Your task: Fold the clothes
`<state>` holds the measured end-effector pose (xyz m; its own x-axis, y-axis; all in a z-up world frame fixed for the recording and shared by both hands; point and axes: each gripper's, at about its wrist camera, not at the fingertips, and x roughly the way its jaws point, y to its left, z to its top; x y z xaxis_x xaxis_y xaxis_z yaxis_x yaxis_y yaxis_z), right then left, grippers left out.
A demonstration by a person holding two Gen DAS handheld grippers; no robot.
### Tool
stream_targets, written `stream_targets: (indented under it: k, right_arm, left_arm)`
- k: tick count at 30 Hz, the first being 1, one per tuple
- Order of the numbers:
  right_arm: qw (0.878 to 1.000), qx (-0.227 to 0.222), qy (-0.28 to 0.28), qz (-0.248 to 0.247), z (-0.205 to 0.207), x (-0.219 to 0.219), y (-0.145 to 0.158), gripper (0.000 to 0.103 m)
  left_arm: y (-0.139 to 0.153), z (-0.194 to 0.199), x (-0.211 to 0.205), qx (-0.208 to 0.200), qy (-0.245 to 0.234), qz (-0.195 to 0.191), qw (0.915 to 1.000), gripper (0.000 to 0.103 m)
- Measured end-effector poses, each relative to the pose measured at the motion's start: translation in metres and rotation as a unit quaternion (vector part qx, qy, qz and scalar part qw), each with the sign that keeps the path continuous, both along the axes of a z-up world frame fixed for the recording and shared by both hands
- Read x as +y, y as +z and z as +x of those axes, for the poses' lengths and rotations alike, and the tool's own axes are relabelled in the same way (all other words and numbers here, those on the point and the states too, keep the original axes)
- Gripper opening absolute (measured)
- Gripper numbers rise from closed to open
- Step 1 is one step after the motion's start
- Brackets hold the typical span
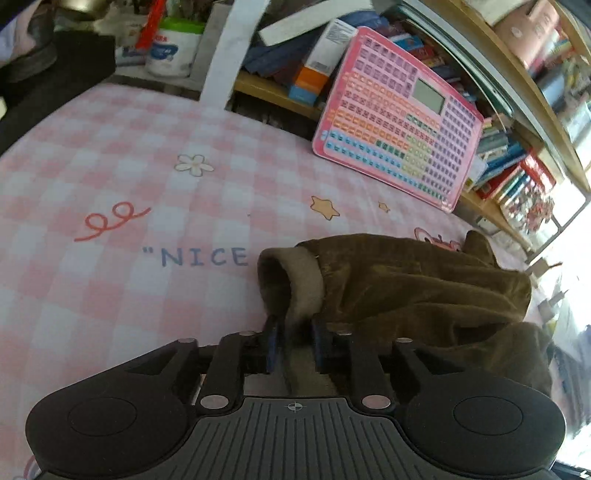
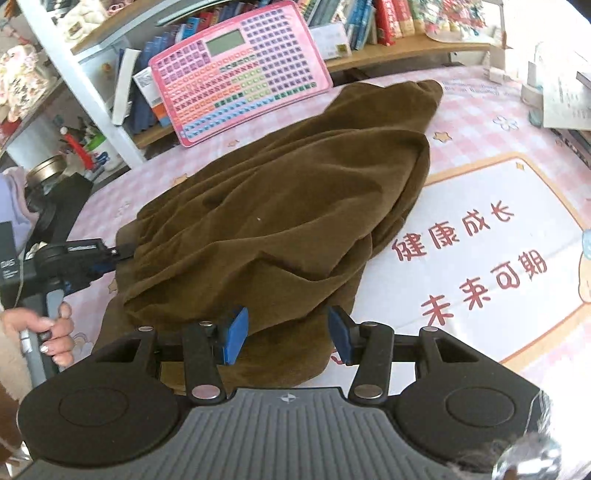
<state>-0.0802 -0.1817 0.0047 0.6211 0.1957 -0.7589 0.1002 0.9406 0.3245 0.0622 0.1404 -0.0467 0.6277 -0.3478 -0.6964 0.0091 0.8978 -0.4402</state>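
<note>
Currently folding: brown garment bunched on checked tablecloth.
Left gripper pinching cuff; right gripper wide open, empty; shelf at 12 o'clock holding books.

A pink-and-white checked cloth printed with flowers and stars covers the table; at twelve o'clock in the right wrist view wooden shelves crowded with books run behind it; a pink button board leans against them; bright daylight glares at three o'clock in the left wrist view.
</note>
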Motion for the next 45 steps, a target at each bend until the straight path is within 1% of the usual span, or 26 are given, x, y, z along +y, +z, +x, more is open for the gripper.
stream_targets:
  k: [3, 6, 8, 10, 12, 14, 16, 17, 19, 20, 24, 25, 26, 27, 28, 31, 32, 33, 34, 35, 36, 37, 39, 40, 41, 45]
  right_arm:
    - [0.999, 0.009, -0.029, 0.01, 0.002, -0.009, -0.004, 0.046]
    - [0.997, 0.023, -0.066, 0.029, 0.003, -0.022, -0.01, 0.046]
    - [0.995, 0.033, -0.088, 0.045, 0.003, -0.031, -0.014, 0.046]
    - [0.993, 0.042, -0.1, 0.057, 0.003, -0.035, -0.02, 0.046]
    - [0.99, 0.051, -0.112, 0.068, 0.003, -0.039, -0.025, 0.046]
    - [0.988, 0.058, -0.117, 0.082, 0.006, -0.04, -0.029, 0.048]
    - [0.987, 0.061, -0.117, 0.096, 0.008, -0.038, -0.033, 0.049]
    - [0.986, 0.062, -0.118, 0.101, 0.009, -0.038, -0.034, 0.049]
    - [0.985, 0.067, -0.119, 0.106, 0.013, -0.036, -0.038, 0.049]
    - [0.985, 0.069, -0.119, 0.107, 0.015, -0.035, -0.039, 0.049]
    - [0.987, 0.064, -0.112, 0.099, 0.024, -0.028, -0.041, 0.048]
    - [0.987, 0.064, -0.111, 0.097, 0.026, -0.026, -0.042, 0.037]
    - [0.987, 0.065, -0.108, 0.098, 0.028, -0.025, -0.043, 0.021]
    - [0.988, 0.065, -0.106, 0.097, 0.029, -0.024, -0.044, 0.014]
    - [0.988, 0.055, -0.112, 0.09, 0.029, -0.023, -0.04, 0.006]
    - [0.985, -0.038, -0.155, 0.061, 0.014, -0.023, -0.009, 0.005]
    - [0.984, -0.091, -0.15, 0.037, 0.007, -0.017, 0.01, 0.005]
    - [0.981, -0.142, -0.132, 0.01, 0.001, -0.009, 0.029, 0.005]
    - [0.977, -0.183, -0.107, -0.013, -0.004, -0.001, 0.045, 0.005]
    - [0.973, -0.215, -0.083, -0.029, -0.009, 0.006, 0.059, 0.005]
    - [0.974, -0.22, -0.057, -0.021, -0.009, 0.01, 0.064, 0.006]
    - [0.978, -0.207, -0.036, -0.006, -0.008, 0.013, 0.064, 0.009]
    - [0.985, -0.17, -0.023, 0.013, -0.005, 0.013, 0.055, 0.028]
    - [0.987, -0.157, -0.038, 0.012, -0.006, 0.007, 0.051, 0.045]
    - [0.988, -0.143, -0.053, 0.011, -0.007, 0.001, 0.046, 0.048]
    - [0.99, -0.089, -0.112, 0.008, -0.01, -0.023, 0.027, 0.047]
  left_arm:
    - [0.003, -0.004, 0.006, -0.004, 0.005, -0.008, 0.9999, 0.03]
    - [0.01, -0.014, 0.01, -0.017, 0.024, -0.005, 0.9996, 0.03]
    - [0.019, -0.023, 0.011, -0.039, 0.03, -0.009, 0.9987, 0.03]
    - [0.027, -0.033, 0.008, -0.062, 0.01, -0.015, 0.9979, 0.03]
    - [0.032, -0.039, -0.001, -0.072, -0.031, -0.016, 0.9968, 0.03]
    - [0.027, -0.04, -0.014, -0.05, -0.078, -0.01, 0.9956, 0.03]
    - [0.014, -0.039, -0.029, -0.011, -0.112, 0.018, 0.9935, 0.03]
    - [0.009, -0.041, -0.035, -0.006, -0.119, 0.038, 0.9921, 0.03]
    - [0.008, -0.049, -0.04, -0.032, -0.128, 0.062, 0.9893, 0.031]
    - [0.008, -0.05, -0.041, -0.036, -0.13, 0.067, 0.9885, 0.031]
    - [0.012, -0.048, -0.033, -0.024, -0.115, 0.052, 0.9917, 0.031]
    - [0.014, -0.048, -0.031, -0.021, -0.109, 0.048, 0.9927, 0.031]
    - [0.016, -0.05, -0.028, -0.023, -0.104, 0.043, 0.9934, 0.031]
    - [0.018, -0.052, -0.027, -0.026, -0.104, 0.036, 0.9936, 0.032]
    - [0.019, -0.056, -0.025, -0.027, -0.107, 0.032, 0.9934, 0.032]
    - [0.017, -0.059, -0.024, -0.022, -0.111, 0.035, 0.993, 0.032]
    - [0.016, -0.059, -0.023, -0.02, -0.11, 0.035, 0.9931, 0.032]
    - [0.015, -0.06, -0.023, -0.017, -0.109, 0.036, 0.9933, 0.032]
    - [0.014, -0.061, -0.022, -0.014, -0.109, 0.036, 0.9933, 0.032]
    - [0.013, -0.061, -0.022, -0.012, -0.108, 0.037, 0.9934, 0.032]
    - [0.012, -0.061, -0.022, -0.011, -0.107, 0.037, 0.9935, 0.032]
    - [0.012, -0.061, -0.021, -0.01, -0.106, 0.036, 0.9936, 0.032]
    - [0.013, -0.061, -0.02, -0.01, -0.105, 0.029, 0.994, 0.032]
    - [0.014, -0.06, -0.02, -0.01, -0.104, 0.025, 0.9942, 0.032]
    - [0.015, -0.06, -0.019, -0.01, -0.104, 0.023, 0.9943, 0.032]
    - [0.021, -0.062, -0.019, -0.016, -0.107, 0.015, 0.994, 0.033]
